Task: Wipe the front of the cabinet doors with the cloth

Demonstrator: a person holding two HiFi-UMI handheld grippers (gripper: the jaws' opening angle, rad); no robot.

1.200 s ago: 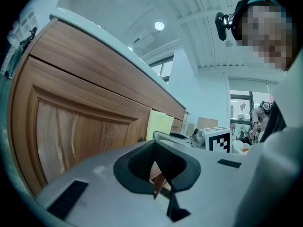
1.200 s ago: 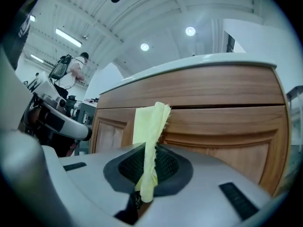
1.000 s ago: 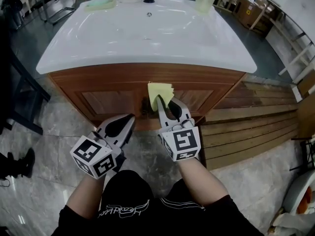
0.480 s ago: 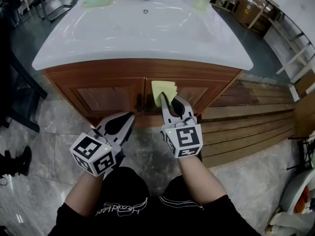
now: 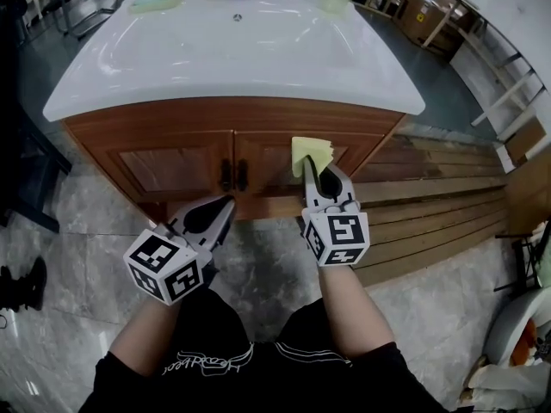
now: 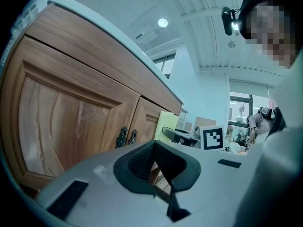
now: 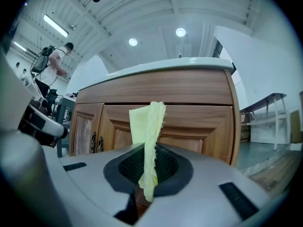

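Right gripper [image 5: 317,169]: clamped on cloth [image 5: 311,151], which is held up against right door [image 5: 269,157].
Left gripper [image 5: 220,206]: jaws together, empty, near left door [image 5: 164,169].
Change: cloth has slid right, away from handles [image 5: 233,175].
Meaning: right door seems mid-wipe; left door probably still to do.

Varnished, grainy wooden cabinet doors [image 5: 176,163] with dark metal handles [image 5: 233,175] sit beneath a glossy white counter [image 5: 232,101]. A soft, pale-yellow cloth [image 5: 311,152] meets the right gripper [image 7: 146,174]'s matt grey plastic, above a polished stone floor [image 5: 77,222].
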